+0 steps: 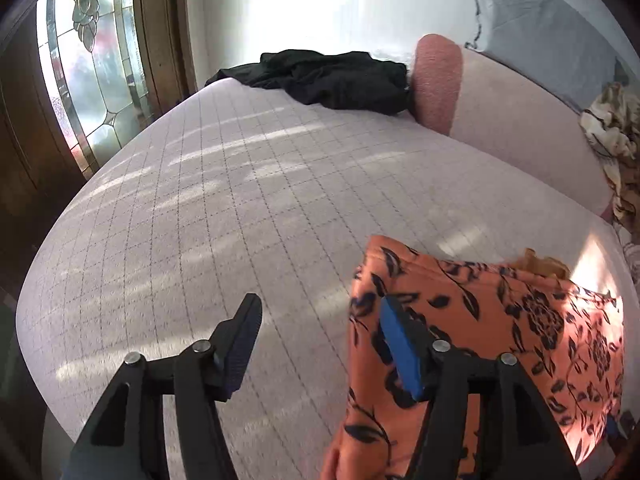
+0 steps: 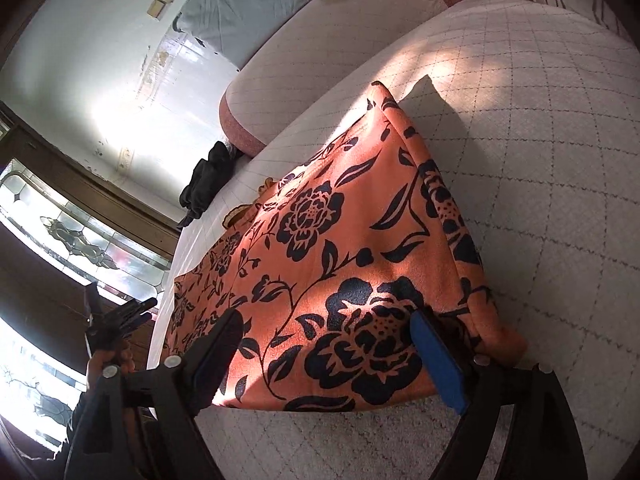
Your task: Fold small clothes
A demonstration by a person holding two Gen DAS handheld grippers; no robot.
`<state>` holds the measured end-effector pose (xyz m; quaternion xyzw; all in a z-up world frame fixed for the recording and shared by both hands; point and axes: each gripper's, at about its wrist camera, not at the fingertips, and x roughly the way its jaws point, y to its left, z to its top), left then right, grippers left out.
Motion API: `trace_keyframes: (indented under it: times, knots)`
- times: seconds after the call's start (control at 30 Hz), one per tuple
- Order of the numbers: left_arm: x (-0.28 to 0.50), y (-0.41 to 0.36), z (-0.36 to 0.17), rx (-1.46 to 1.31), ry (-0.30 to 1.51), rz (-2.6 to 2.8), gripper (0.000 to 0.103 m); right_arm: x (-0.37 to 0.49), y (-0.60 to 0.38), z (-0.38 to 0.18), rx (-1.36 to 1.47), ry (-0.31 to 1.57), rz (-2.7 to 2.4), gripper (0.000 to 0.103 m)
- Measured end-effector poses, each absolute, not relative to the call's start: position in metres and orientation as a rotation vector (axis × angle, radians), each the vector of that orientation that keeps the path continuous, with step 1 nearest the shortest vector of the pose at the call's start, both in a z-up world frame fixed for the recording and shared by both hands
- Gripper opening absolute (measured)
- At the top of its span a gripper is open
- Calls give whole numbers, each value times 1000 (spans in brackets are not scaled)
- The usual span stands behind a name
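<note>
Both fingers of the left gripper (image 1: 320, 344) stand apart and grasp nothing in the left wrist view: the left finger hangs over the bare checked bed cover (image 1: 224, 208), and the right finger with its blue pad is over the edge of the orange garment with dark flowers (image 1: 500, 328), which lies flat on the bed at the lower right. At the far end of the bed a black garment (image 1: 328, 78) lies crumpled beside a pink cushion (image 1: 438, 80), and a stained-glass window (image 1: 86, 76) is at the left. In the right wrist view the fingers of the right gripper (image 2: 328, 356) are also spread wide and released; the near edge of the orange garment (image 2: 340, 248) lies between them, but the pads do not press it. The garment is folded into a long shape that runs away from the camera on the bed cover (image 2: 540, 160). At the lower left a hand (image 2: 110, 358) holds the other gripper near the edge of the bed.
</note>
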<state>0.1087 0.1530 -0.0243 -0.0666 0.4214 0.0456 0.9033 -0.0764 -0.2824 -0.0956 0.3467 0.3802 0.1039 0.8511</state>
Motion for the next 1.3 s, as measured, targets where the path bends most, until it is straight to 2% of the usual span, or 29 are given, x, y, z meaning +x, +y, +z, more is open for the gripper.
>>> trace_keyframes:
  times: [0.17,0.33,0.43,0.63,0.8,0.87,0.93,1.0,1.07,1.1,1.13,1.2,1.3]
  knots:
    - [46,92,-28,-96,830,-40,71,-85,-286,-93,781,801,196,88]
    - [23,47,-66,31,909,-57,73,-118,-289,-101,968,831,176,88]
    - [22,47,-80,6,948,-41,73,-137,-293,-116,1091,830,161,88]
    - [25,55,-54,-44,882,-43,73,-121,-317,-123,1277,794,76,89]
    - [31,51,-60,-48,915,-60,73,-103,-323,-120,1380,764,-14,87]
    - [31,49,-60,-50,914,-64,73,-97,-323,-112,1338,753,-24,72]
    - [30,46,-58,-42,902,-67,73,-87,-319,-107,1270,792,-46,49]
    - [32,43,-55,-41,893,-77,73,-80,-316,-107,1201,826,-76,35]
    - [34,38,-51,-32,882,-87,73,-78,-312,-101,1135,827,-79,28]
    - [35,35,-49,-26,872,-92,73,-81,-308,-96,1077,821,-77,13]
    - [38,32,-49,-19,868,-99,73,-81,-304,-88,1006,816,-86,9]
    - [44,24,-55,6,882,-101,73,-87,-299,-79,911,820,-138,8]
    - [58,13,-79,67,970,-80,73,-89,-301,-107,886,926,-153,11]
